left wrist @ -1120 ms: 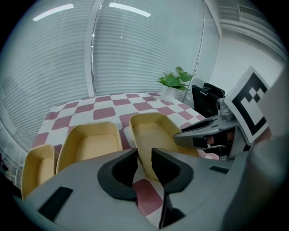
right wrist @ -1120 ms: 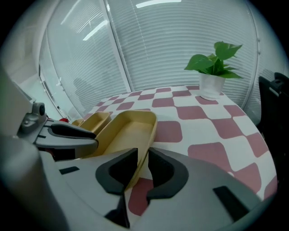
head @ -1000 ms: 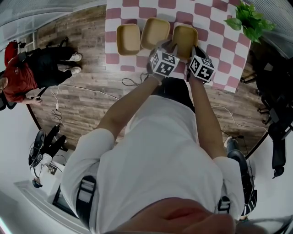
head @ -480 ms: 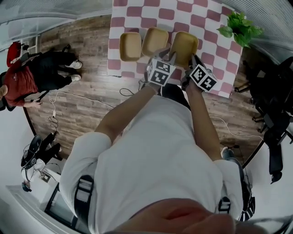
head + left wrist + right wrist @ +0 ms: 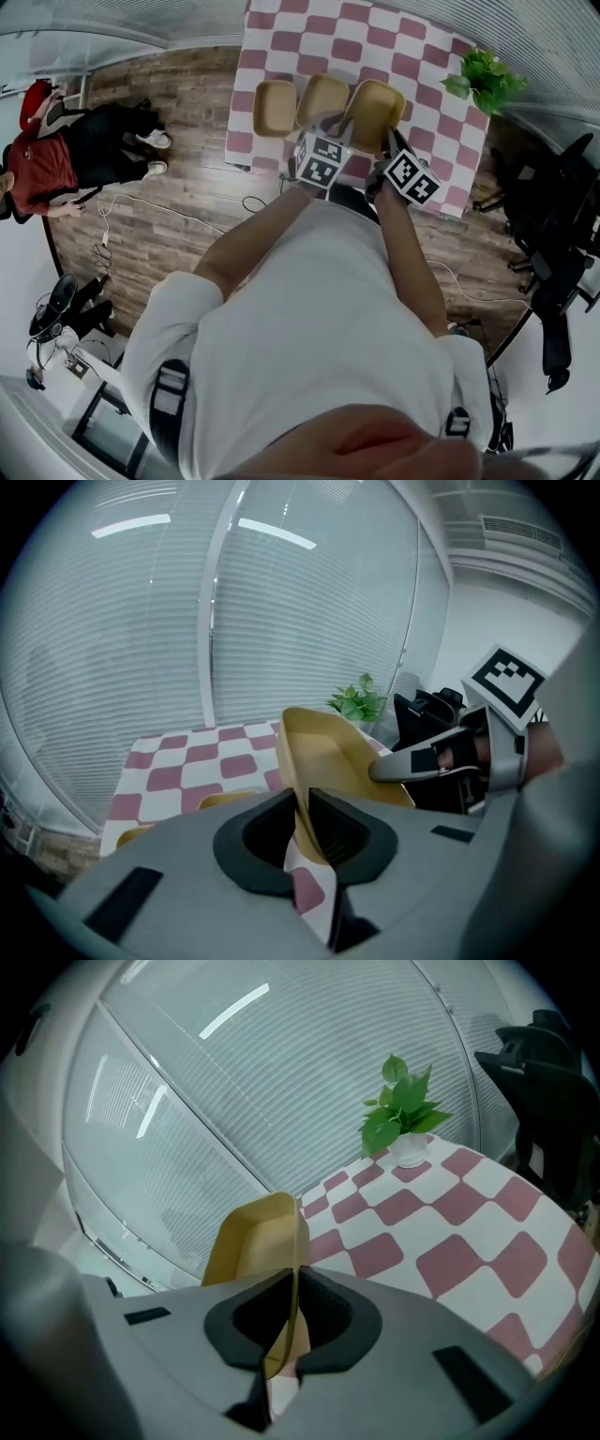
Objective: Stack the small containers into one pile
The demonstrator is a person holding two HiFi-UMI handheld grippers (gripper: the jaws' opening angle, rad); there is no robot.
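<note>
**Both tools on the right container; its target lies to the left**

The left tool (image 5: 302, 822) is clamped on one wall of the right container (image 5: 376, 105). The right tool (image 5: 293, 1309) is pinched tight on the opposite wall. The container is tilted and looks to be clear of the worktop (image 5: 412, 56). The middle container (image 5: 322, 97) sits just beside it on the left, with the left container (image 5: 277, 106) beyond (both open side up, in a row near the worktop's edge). The coming move probably runs leftward: the held container needs to level out over the middle one, long axes matched, before it goes down.
</note>
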